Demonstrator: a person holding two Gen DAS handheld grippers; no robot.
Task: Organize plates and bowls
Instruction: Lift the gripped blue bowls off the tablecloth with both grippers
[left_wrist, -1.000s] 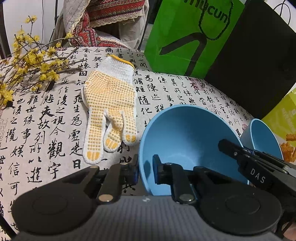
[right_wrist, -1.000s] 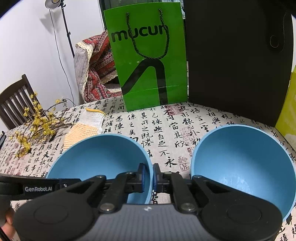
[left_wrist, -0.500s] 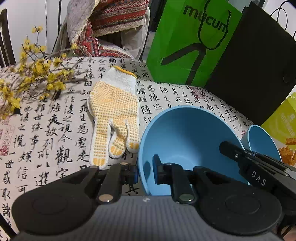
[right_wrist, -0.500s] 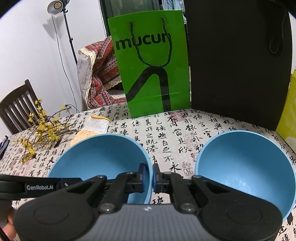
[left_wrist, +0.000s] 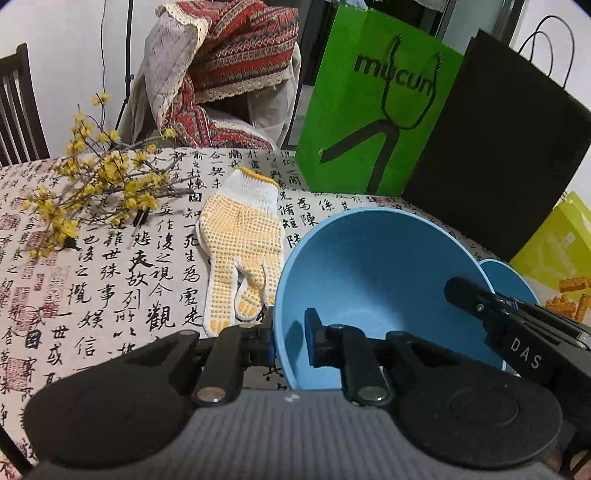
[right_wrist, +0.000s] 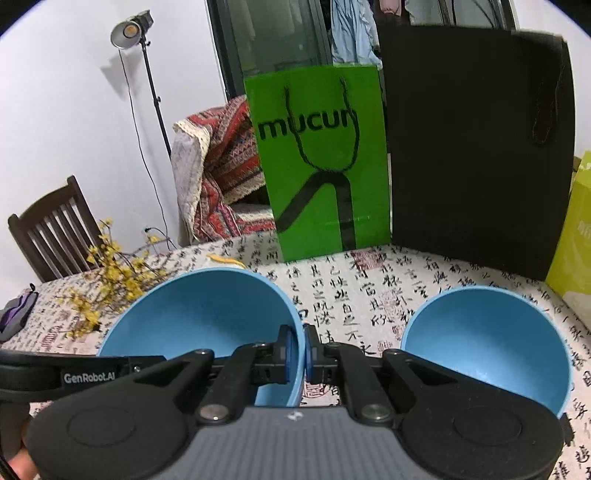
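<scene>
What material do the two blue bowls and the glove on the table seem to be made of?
Held blue bowl and second blue bowl: probably matte plastic, judging by the even colour, thin rims and soft, dull sheen. Glove: white knitted fabric, apparently cotton, with raised yellow grip dots, perhaps rubber.

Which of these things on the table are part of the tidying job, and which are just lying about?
Part of the job:
- held blue bowl, clamped by left gripper and right gripper
- second blue bowl

Lying about:
- dotted glove
- yellow flower sprigs
- green bag
- black bag
</scene>
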